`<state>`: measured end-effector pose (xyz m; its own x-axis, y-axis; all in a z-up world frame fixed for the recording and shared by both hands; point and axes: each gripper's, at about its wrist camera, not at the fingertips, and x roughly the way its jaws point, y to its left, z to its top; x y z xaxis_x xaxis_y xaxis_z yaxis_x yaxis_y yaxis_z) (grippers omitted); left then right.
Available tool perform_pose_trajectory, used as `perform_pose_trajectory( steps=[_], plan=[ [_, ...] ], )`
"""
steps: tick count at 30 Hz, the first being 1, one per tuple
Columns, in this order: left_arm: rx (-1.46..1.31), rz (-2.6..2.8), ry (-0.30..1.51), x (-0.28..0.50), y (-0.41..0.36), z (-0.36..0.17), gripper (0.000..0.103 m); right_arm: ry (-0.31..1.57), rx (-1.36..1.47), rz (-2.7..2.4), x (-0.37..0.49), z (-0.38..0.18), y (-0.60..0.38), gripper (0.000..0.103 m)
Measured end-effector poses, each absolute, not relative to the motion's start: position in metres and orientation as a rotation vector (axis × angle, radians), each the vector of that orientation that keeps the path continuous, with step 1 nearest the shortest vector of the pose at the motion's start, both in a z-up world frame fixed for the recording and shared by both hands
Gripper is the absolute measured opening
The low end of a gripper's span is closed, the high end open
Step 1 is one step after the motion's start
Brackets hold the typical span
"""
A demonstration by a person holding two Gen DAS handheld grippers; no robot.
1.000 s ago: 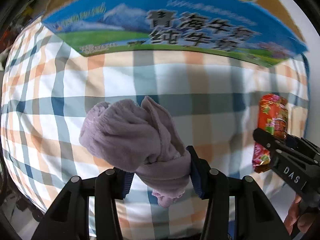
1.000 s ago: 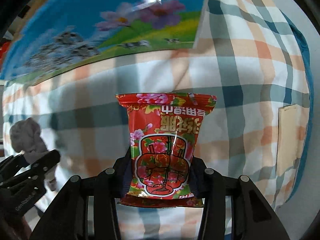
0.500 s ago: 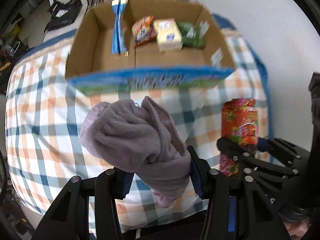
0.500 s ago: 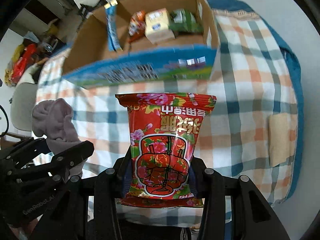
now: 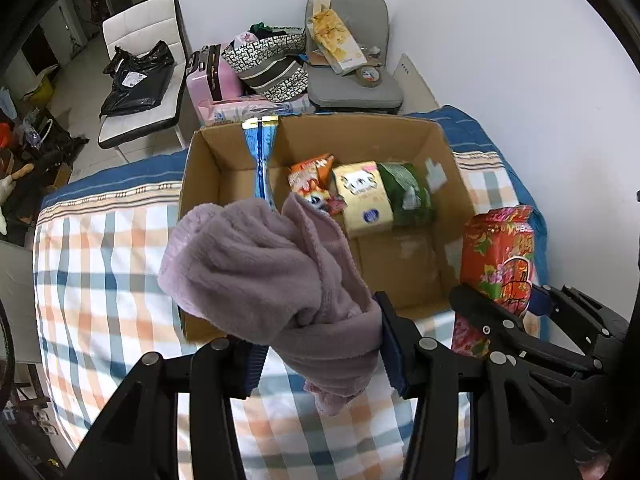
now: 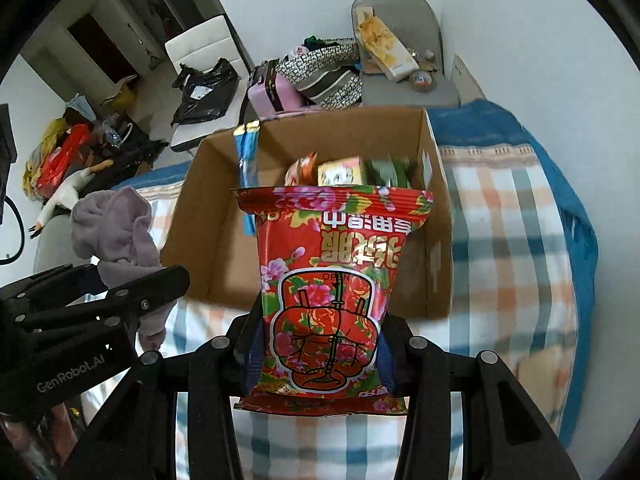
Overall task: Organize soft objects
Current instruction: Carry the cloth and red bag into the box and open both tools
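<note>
The purple fleece cloth [image 5: 272,280] is bunched into a loose lump and pinched by its lower, narrower end between the blue pads of the left gripper [image 5: 320,348]. Its bulk swells up and to the left above the fingers, and a short tail hangs below them, so its long axis runs roughly along the line of the fingers, tilted left. It is held in the air over the near edge of the checked bedspread [image 5: 100,280], in front of the near wall of the open cardboard box [image 5: 452,184].

The red flowered snack bag [image 6: 332,292] stands lengthwise in the right gripper [image 6: 320,360], whose jaws are clamped on the bag's lower part. Its long axis follows the fingers; the far sealed edge points toward the box and the printed characters read upside down in the right wrist view. It too is off the bedspread, in front of the box's near wall.

The box sits on the bedspread toward its far edge. Inside, along the far wall, lie an orange snack packet [image 5: 310,176], a pale yellow packet [image 5: 364,196] and a green packet [image 5: 406,192] side by side, with a long blue packet [image 5: 262,160] leaning upright against the far wall to their left. Beyond the bed stand a grey chair [image 5: 352,80] and a pink suitcase [image 5: 210,76].
</note>
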<state>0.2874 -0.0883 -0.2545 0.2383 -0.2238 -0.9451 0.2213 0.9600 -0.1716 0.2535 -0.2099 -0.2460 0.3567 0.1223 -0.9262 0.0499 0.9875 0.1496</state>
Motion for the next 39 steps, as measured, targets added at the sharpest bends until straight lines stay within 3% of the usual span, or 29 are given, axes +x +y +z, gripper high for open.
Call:
perform_pose_trajectory(
  steps=[23, 32, 35, 37, 39],
  plan=[
    [-0.048, -0.246, 1.571, 0.359, -0.072, -0.393, 0.046, 1.453, 0.125, 0.044, 0.34, -0.381, -0.204, 0.047],
    [-0.074, -0.252, 1.653, 0.364, -0.067, -0.417, 0.049, 1.508, 0.135, 0.069, 0.35, -0.409, -0.199, 0.049],
    [-0.076, -0.227, 1.657, 0.37, -0.063, -0.42, 0.054, 1.529, 0.147, 0.065, 0.35, -0.415, -0.205, 0.05],
    [-0.077, -0.22, 1.647, 0.369, -0.058, -0.419, 0.068, 1.529, 0.147, 0.059, 0.35, -0.417, -0.208, 0.05],
    [-0.066, -0.21, 1.625, 0.37, -0.055, -0.414, 0.075, 1.523, 0.148, 0.053, 0.346, -0.417, -0.209, 0.05]
  ],
)
